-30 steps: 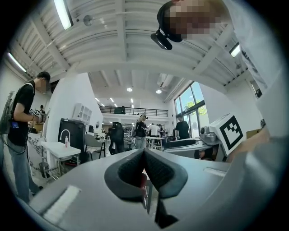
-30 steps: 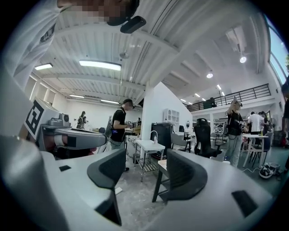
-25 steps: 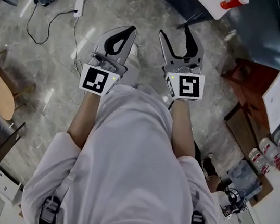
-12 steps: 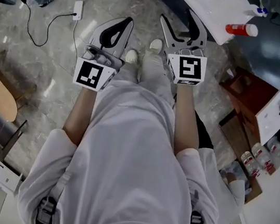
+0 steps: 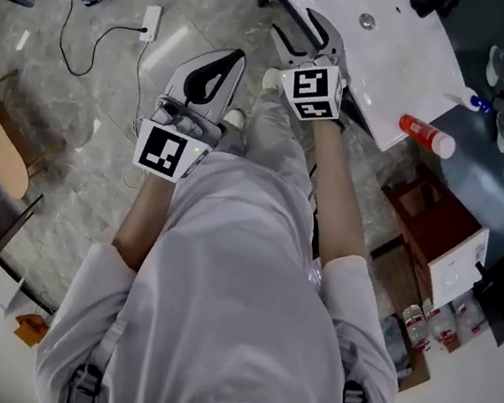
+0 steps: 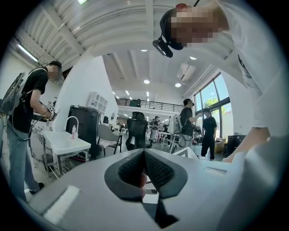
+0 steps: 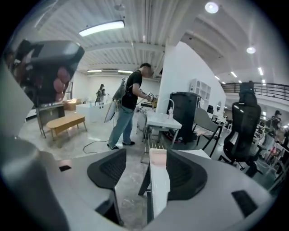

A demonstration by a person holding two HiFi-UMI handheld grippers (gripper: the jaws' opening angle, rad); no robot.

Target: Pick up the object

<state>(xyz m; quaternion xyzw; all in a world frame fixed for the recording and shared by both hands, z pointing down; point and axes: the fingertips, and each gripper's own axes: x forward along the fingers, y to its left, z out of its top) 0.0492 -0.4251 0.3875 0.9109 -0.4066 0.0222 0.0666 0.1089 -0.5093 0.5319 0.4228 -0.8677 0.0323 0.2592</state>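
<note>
A red bottle with a white cap (image 5: 424,135) lies on its side near the corner of a white table (image 5: 387,65), seen in the head view at the upper right. My right gripper (image 5: 295,20) reaches out to that table's near edge with its jaws open. In the right gripper view the gripper (image 7: 142,155) has the table's white edge (image 7: 158,180) in the gap between its pads, and nothing is gripped. My left gripper (image 5: 235,54) hangs over the floor to the left, shut and empty. Its pads (image 6: 156,169) meet in the left gripper view.
A dark object (image 5: 435,2) and a small round thing (image 5: 367,20) lie farther back on the table. A brown box (image 5: 429,219) stands on the floor to the right, a wooden stool (image 5: 0,146) to the left, and a power strip (image 5: 150,18) with its cable ahead. A person (image 7: 128,108) stands at another white table.
My right gripper has moved forward and up to the white table's edge, still open. More of the table and the red bottle has come into view. The left gripper has hardly moved.
</note>
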